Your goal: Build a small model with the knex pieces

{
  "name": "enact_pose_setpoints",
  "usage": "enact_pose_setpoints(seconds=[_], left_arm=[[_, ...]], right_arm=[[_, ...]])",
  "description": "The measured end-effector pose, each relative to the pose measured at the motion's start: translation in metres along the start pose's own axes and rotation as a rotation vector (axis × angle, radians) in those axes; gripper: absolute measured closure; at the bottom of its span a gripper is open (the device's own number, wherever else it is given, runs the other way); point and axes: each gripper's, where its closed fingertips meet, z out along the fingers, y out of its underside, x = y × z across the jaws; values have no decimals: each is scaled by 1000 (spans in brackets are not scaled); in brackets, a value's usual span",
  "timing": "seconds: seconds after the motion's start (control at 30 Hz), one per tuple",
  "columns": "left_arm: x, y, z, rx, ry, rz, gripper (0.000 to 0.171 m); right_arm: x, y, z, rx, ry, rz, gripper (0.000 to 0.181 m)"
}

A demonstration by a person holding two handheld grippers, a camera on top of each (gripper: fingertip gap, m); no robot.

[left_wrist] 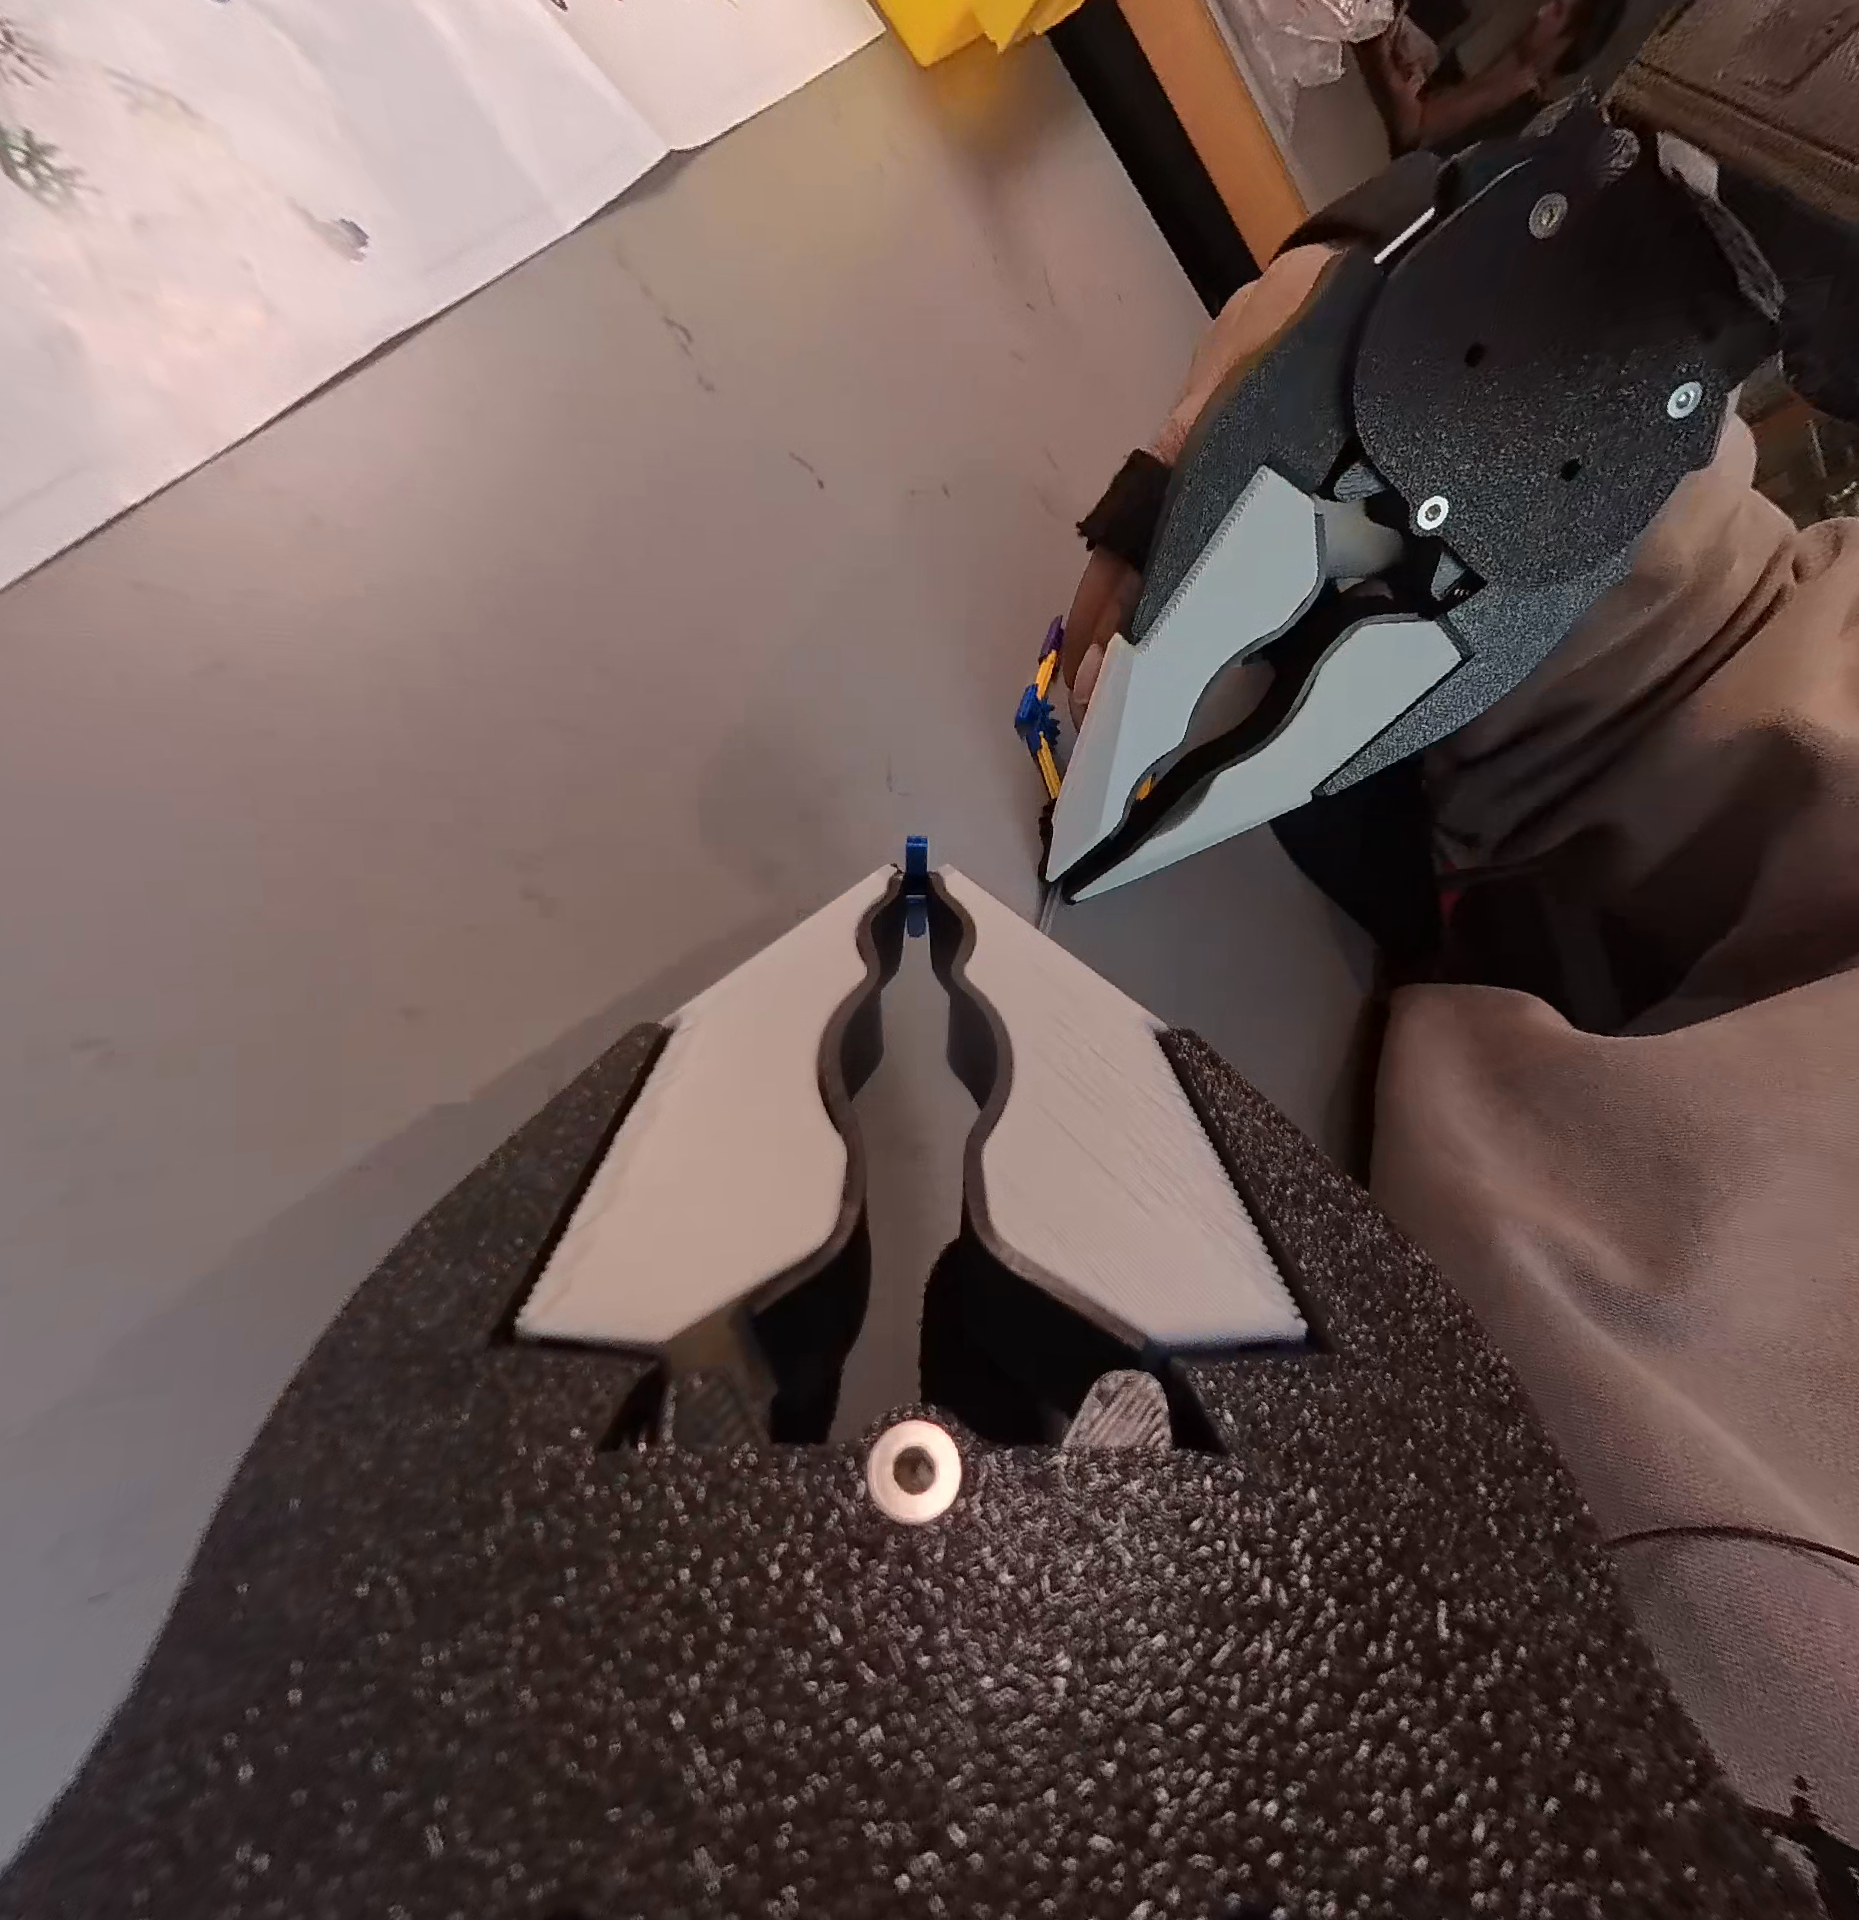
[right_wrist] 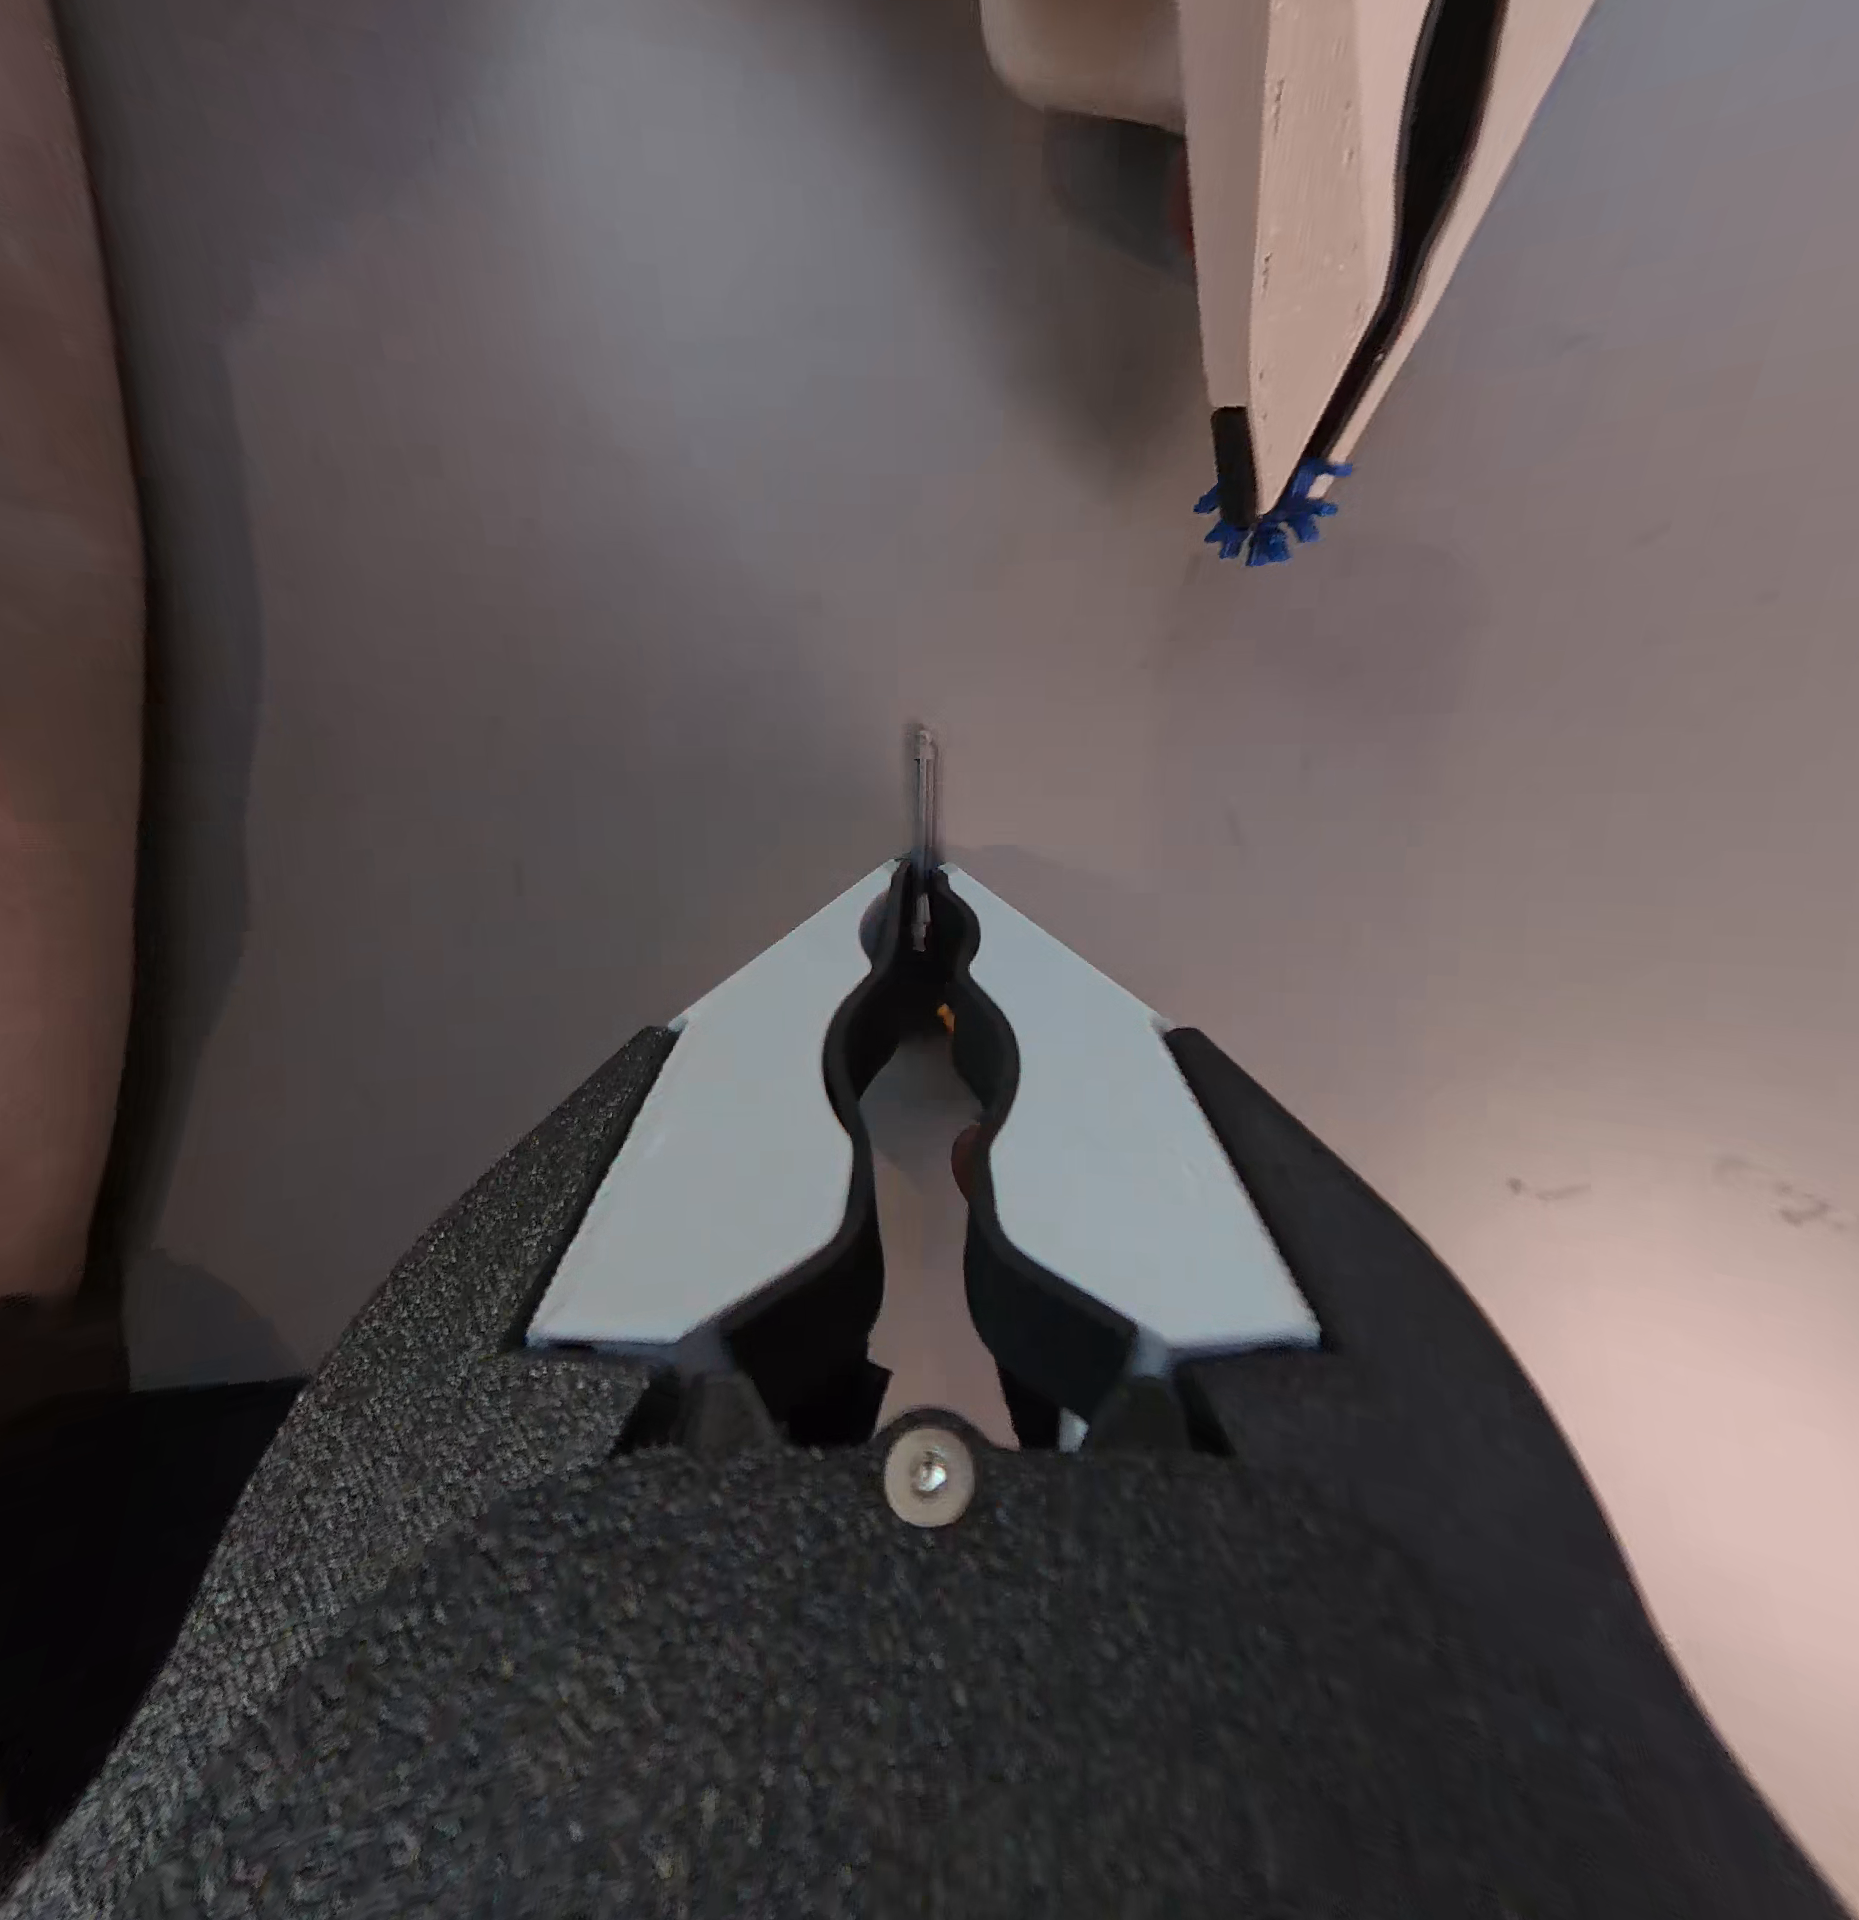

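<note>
Soft, dim light fell on the grey table (right_wrist: 592, 520), warm glare glowed at right, and wide-angle edges bent and blurred.

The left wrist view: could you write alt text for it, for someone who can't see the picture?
The left gripper pinches a small blue plastic piece at its tips above a grey table. To the right, the right gripper holds a thin grey rod, with a blue-and-yellow toy assembly behind it.
</note>
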Motion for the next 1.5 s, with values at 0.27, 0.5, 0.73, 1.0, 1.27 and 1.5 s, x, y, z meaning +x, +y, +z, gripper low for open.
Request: enact_pose_setpoints(seconds=[0.27, 0.5, 0.73, 1.0, 1.27, 1.5], left_arm=[[8, 13, 11, -60, -15, 20, 168], [15, 6, 12, -6, -12, 1, 168], [21, -21, -2, 167, 125, -199, 168], [18, -23, -7, 163, 130, -205, 163], [20, 15, -13, -137, -24, 521, 152], [31, 47, 1, -277, -2, 688, 151]], right_arm=[[2, 4, -6, 54, 93, -12, 168], [31, -43, -13, 316, 398, 162, 151], [51, -61, -30, 372, 701, 152, 159], [47, -60, -26, 349, 609, 126, 166], [5, -46, 7, 162, 175, 25, 166], [-3, -45, 22, 80, 134, -71, 164]])
